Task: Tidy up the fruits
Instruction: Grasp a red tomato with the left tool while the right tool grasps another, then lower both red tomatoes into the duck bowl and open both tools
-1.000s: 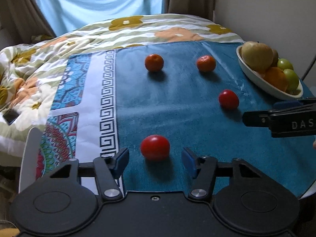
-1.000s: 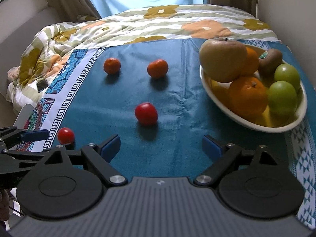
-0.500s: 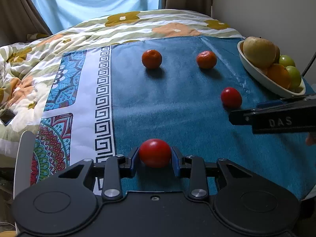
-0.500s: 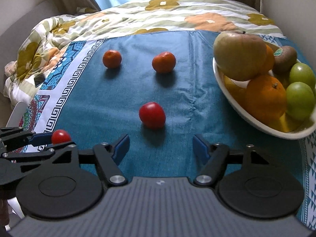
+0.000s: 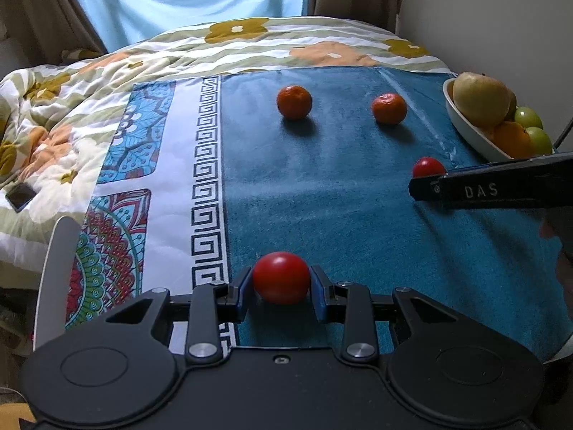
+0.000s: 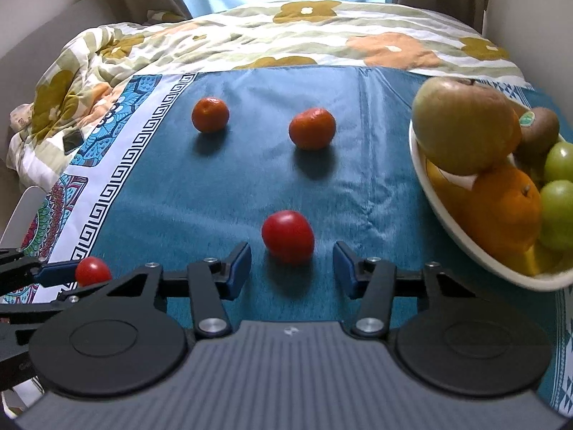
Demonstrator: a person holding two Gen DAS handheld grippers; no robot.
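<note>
We see the left gripper (image 5: 282,295) clamped on a red tomato (image 5: 281,277), its blue pads pressing both sides of the fruit at the near edge of the teal cloth (image 5: 322,186). In the right wrist view, the right gripper (image 6: 292,268) has its jaws closing around a second tomato (image 6: 288,235), which sits between the pads with a gap on each side, resting on the cloth. From that tomato, two mandarins lie farther off: one (image 6: 210,114) at about 11 o'clock, the other (image 6: 312,128) near 12 o'clock. At 2 o'clock stands the white bowl (image 6: 440,211), holding an apple (image 6: 462,125), an orange (image 6: 501,208), a kiwi (image 6: 539,127) and green fruits (image 6: 558,211). A floral quilt (image 6: 250,43) lies beyond the cloth.
</note>
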